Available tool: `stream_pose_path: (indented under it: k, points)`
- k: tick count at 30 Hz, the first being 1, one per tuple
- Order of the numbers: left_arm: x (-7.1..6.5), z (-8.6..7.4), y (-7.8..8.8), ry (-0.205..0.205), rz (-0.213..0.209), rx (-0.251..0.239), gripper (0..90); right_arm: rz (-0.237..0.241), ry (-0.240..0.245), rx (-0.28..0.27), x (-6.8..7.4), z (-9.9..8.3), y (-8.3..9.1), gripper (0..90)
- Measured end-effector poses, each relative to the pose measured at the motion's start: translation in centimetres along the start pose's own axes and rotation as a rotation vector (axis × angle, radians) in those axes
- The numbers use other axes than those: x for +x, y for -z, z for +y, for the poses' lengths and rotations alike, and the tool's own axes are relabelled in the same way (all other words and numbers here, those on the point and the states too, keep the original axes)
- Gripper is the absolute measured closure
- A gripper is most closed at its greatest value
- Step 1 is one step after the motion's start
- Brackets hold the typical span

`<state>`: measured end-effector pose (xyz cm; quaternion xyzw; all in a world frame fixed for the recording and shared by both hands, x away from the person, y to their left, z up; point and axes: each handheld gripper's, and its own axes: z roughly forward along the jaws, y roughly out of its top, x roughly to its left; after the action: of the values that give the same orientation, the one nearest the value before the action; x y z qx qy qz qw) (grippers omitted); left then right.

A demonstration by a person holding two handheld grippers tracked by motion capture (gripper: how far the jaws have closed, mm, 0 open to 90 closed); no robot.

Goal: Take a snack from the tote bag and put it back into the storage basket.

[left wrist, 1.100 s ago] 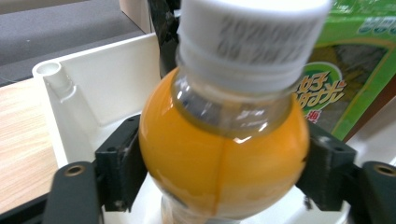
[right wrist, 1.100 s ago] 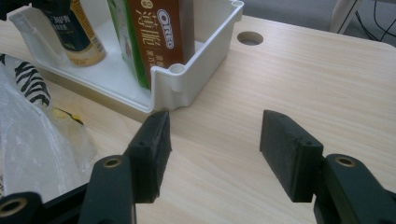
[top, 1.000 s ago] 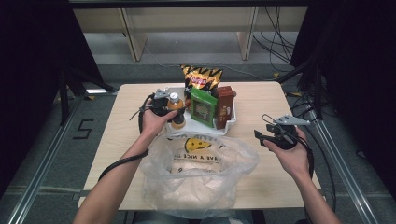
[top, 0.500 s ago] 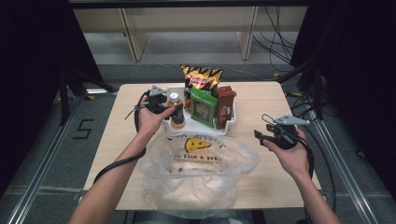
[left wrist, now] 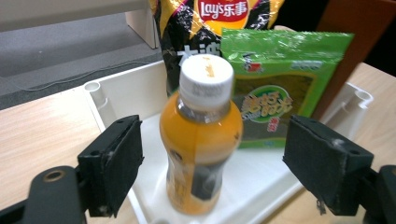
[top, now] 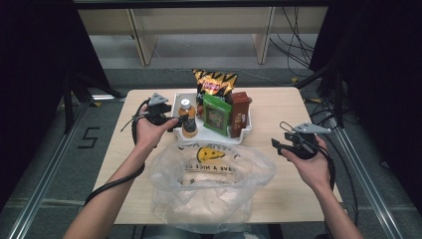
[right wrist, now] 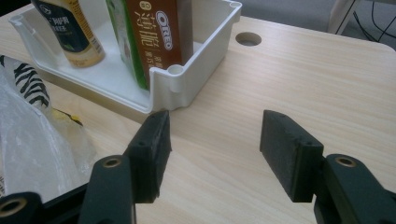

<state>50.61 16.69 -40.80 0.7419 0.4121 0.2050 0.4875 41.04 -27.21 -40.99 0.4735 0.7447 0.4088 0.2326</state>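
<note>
Left hand-held gripper (top: 183,123): I have it at the left end of the white tray (top: 245,133), jaws spread wide on either side of the orange drink bottle (left wrist: 201,140); in the left gripper view I see a gap between each pad and the bottle, so nothing is clamped

Orange drink bottle: I see it upright with a white cap, standing in the tray's left end at the near wall; the blur leaves me unsure whether its base rests fully on the tray floor

Right hand-held gripper (top: 279,145): I hold it over bare wood near the right edge of the desk (top: 278,107), jaws parted with nothing between them, pointed toward the tray's near right corner

White tray: sits at the middle of the desk's far side

Tray contents: yellow-black chip bag (top: 214,83) at the far wall, green packet (top: 216,115) upright just right of the bottle, brown biscuit box (top: 239,112) at the right end

Clear plastic bag (top: 211,186): I see it spread open along the near edge of the desk, just in front of the tray, between my two forearms
</note>
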Motion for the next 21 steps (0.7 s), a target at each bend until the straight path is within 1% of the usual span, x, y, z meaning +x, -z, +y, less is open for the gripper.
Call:
stream_pose_path:
  k: [1, 2, 3, 4, 6, 7, 8, 10, 11, 12, 13, 14, 15, 16, 17, 18, 21]
  points:
    - [0.0, -0.2, 0.3, 0.001, -0.003, -0.003, 19.0, -0.008, 0.011, -0.008, -0.1, 0.0, 0.0, 43.6]
    - [-0.1, -0.4, 0.6, 0.005, -0.006, -0.006, 19.0, -0.014, -0.002, 0.007, 0.1, 0.0, 0.1, 43.6]
    - [-0.1, -0.5, 0.9, 0.006, -0.005, -0.011, 19.1, -0.007, -0.007, 0.010, 0.1, 0.0, 0.1, 43.6]
    - [-0.1, -0.7, 1.2, 0.006, -0.007, -0.013, 19.1, -0.005, 0.005, 0.014, 0.0, 0.0, 0.1, 43.6]
    - [-0.1, -1.0, 1.8, -0.001, -0.008, -0.020, 19.2, -0.017, 0.005, 0.005, 0.1, 0.0, 0.0, 43.5]
    - [-0.1, -1.2, 2.1, -0.002, -0.006, -0.021, 19.5, -0.019, 0.019, 0.005, 0.0, 0.0, 0.0, 43.5]
    - [0.0, -1.4, 2.4, -0.007, -0.009, -0.024, 19.5, -0.016, 0.017, 0.000, 0.0, 0.0, -0.1, 43.5]
    - [0.0, -1.9, 3.0, -0.004, -0.010, -0.029, 19.6, -0.014, 0.011, 0.004, 0.0, 0.0, -0.1, 43.5]
    - [0.0, -2.1, 3.3, -0.003, -0.014, -0.032, 19.7, -0.004, -0.008, 0.017, 0.1, 0.0, -0.1, 43.5]
    - [0.0, -2.3, 3.6, -0.002, -0.014, -0.034, 19.8, -0.012, -0.003, 0.020, 0.1, 0.0, 0.0, 43.5]
    - [0.0, -2.5, 3.8, 0.002, -0.015, -0.038, 19.8, -0.020, 0.016, 0.011, 0.0, -0.1, -0.1, 43.5]
    - [0.1, -2.8, 4.3, -0.003, -0.011, -0.042, 19.8, -0.018, 0.015, 0.012, 0.0, -0.1, -0.1, 43.5]
    - [0.2, -3.1, 4.6, -0.002, -0.011, -0.046, 19.9, -0.012, 0.001, 0.023, 0.1, -0.1, -0.1, 43.5]
    - [0.2, -3.3, 4.9, 0.000, -0.011, -0.044, 19.9, -0.012, 0.006, 0.021, 0.1, -0.1, -0.2, 43.5]
    - [0.3, -3.7, 5.2, 0.001, -0.008, -0.045, 20.0, -0.001, -0.002, 0.020, 0.1, -0.1, -0.2, 43.5]
    - [0.4, -4.0, 5.5, -0.003, -0.004, -0.044, 20.1, -0.002, -0.003, 0.016, 0.2, -0.1, -0.2, 43.4]
    - [0.6, -5.0, 6.4, 0.012, 0.002, -0.048, 20.4, -0.004, -0.002, 0.016, 0.2, -0.1, -0.2, 43.4]
